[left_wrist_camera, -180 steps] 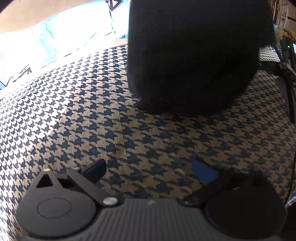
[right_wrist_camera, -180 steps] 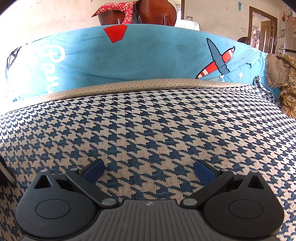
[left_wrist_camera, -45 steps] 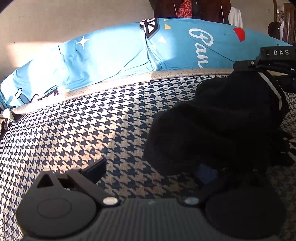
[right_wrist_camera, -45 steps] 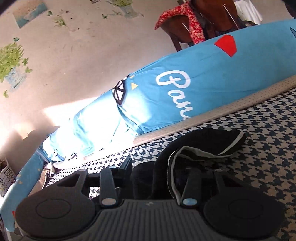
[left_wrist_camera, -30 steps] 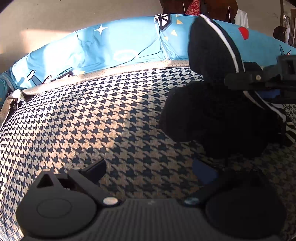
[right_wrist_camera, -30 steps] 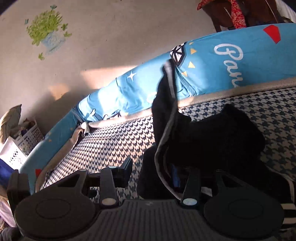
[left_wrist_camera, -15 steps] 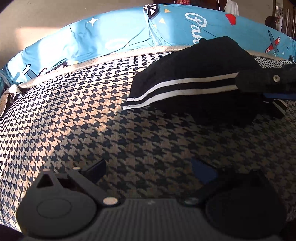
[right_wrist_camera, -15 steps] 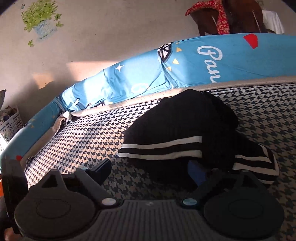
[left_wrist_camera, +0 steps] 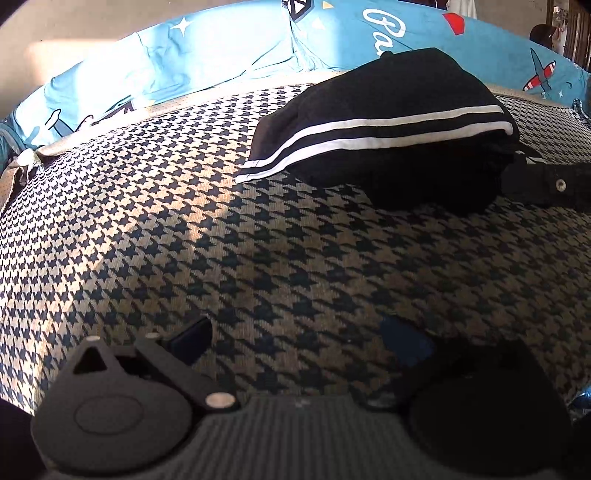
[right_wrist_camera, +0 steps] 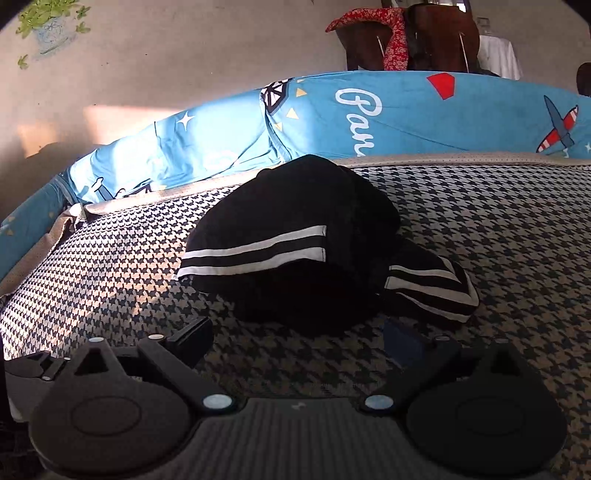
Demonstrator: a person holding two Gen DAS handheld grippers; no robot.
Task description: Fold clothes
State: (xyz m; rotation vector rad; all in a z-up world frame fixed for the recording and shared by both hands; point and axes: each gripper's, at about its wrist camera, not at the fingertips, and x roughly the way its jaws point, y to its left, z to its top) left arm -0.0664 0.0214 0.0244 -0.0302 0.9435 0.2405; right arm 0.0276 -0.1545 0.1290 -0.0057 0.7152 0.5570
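A black garment with white stripes (left_wrist_camera: pixel 388 122) lies bunched in a loose heap on the houndstooth bed cover (left_wrist_camera: pixel 184 221), up at the far right in the left wrist view. In the right wrist view the same garment (right_wrist_camera: pixel 303 251) sits just ahead of centre. My left gripper (left_wrist_camera: pixel 299 336) is open over bare cover, well short of the cloth. The right gripper (right_wrist_camera: pixel 301 338) is open too, its fingers empty, a short way before the heap's near edge. One finger of the right gripper (left_wrist_camera: pixel 554 184) shows at the right edge of the left wrist view, beside the cloth.
A long blue printed bolster (right_wrist_camera: pixel 369 122) runs along the far edge of the bed against a beige wall (right_wrist_camera: pixel 184 55). A wooden chair with red cloth (right_wrist_camera: pixel 406 33) stands behind it. The houndstooth cover spreads left and right of the garment.
The right gripper let go of the garment, which dropped into a heap, then drew back a little from it. The left gripper stayed open and also backed off slightly.
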